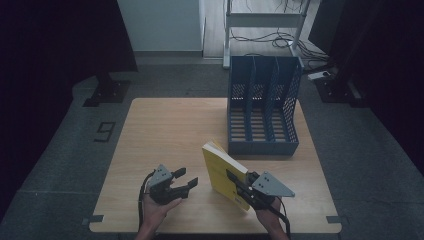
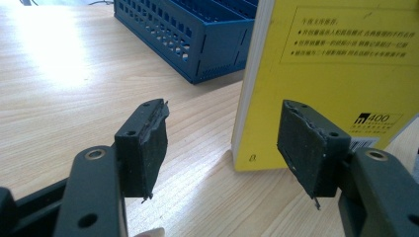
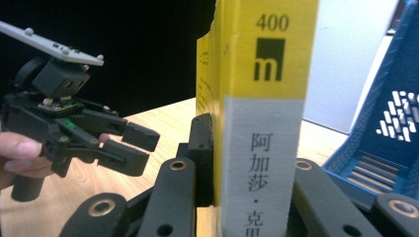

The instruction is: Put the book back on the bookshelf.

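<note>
Black jaws of the left gripper (image 1: pixel 186 181) stand spread and empty near the wooden table's (image 1: pixel 165 135) front edge. Just beside it, the right gripper (image 1: pixel 239 183) pinches an upright yellow paperback book (image 1: pixel 220 167), before the blue plastic file rack (image 1: pixel 263 107).

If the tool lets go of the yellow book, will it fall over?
Probably. The yellow book stands upright on one narrow edge on the table, clamped by the right tool, so it looks tippy. It looks thick, so likely stiff and fairly heavy. The left tool waits open beside it, not touching.
</note>
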A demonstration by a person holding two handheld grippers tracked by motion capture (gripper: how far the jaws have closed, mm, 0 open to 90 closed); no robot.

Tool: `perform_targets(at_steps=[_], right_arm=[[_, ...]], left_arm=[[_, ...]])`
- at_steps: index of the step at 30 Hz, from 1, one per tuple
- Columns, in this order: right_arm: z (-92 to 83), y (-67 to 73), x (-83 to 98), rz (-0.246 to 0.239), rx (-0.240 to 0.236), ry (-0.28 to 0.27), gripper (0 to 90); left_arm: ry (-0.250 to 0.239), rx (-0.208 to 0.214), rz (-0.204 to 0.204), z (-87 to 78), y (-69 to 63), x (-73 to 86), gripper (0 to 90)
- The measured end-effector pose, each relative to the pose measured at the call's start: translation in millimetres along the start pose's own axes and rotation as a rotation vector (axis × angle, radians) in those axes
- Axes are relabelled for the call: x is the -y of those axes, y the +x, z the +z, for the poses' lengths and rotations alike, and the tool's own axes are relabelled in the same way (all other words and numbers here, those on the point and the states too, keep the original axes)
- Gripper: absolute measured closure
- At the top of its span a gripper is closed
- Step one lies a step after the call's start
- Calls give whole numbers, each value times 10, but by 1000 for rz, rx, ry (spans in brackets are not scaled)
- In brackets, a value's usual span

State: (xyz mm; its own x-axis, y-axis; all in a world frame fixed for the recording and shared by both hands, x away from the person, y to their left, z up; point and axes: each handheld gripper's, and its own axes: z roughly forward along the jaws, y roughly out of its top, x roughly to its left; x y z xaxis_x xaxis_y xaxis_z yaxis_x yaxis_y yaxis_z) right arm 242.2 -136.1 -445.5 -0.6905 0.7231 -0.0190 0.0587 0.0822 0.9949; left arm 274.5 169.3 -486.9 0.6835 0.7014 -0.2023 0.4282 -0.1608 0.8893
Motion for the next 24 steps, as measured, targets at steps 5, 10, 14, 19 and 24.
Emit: perform_targets(at_steps=[5,10,14,19,24], right_arm=[[-38,-39,-25,10,23,-12,744],[-95,-86,-64,19,47,-33,744],[-144,-124,-94,26,66,-47,744],[-189,-165,-116,30,88,-60,743],[-218,-201,-125,36,109,-67,744]], left_arm=[[7,0,-3,4,4,4,359],[15,-2,-1,13,7,9,358],[24,-3,0,26,10,17,358],[27,-2,0,26,13,18,357],[33,-2,-3,32,15,21,357]])
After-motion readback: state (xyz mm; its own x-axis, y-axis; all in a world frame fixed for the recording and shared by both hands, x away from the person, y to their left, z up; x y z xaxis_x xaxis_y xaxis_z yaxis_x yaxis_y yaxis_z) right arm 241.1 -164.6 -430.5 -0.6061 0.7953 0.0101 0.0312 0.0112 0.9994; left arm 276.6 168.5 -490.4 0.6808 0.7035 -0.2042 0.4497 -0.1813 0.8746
